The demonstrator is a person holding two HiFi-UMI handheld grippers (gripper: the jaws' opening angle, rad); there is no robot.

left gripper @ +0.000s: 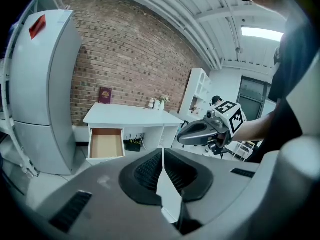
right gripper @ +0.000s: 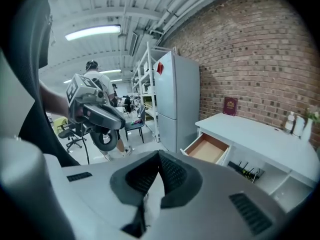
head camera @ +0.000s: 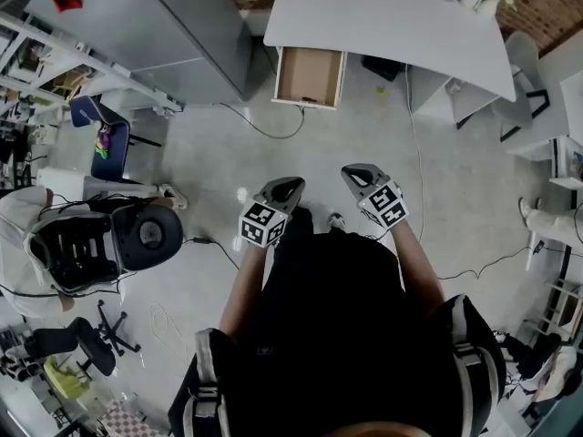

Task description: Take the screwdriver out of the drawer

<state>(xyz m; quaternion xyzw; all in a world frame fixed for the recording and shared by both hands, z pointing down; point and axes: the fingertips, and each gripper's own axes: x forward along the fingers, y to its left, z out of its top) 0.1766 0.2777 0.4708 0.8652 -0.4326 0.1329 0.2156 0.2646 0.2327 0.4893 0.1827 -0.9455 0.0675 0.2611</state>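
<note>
Currently | drawer [head camera: 310,73] seen open at upper centre of the head view, under the white desk [head camera: 392,16] | small dark item at its front edge taken to be the screwdriver [head camera: 310,99], unconfirmed | left gripper [head camera: 293,184] and right gripper [head camera: 350,171] held mid-frame, well apart from the drawer, jaws pressed together on nothing | handling judged: light, rigid, shaft slippery and prone to roll; best clamped across the thicker handle.

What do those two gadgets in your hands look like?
Both the left gripper and right gripper are smooth grey plastic shells tapering to two jaws lined with black ribbed pads. Each carries a white cube printed with black square markers. The person wears a black top.
</note>
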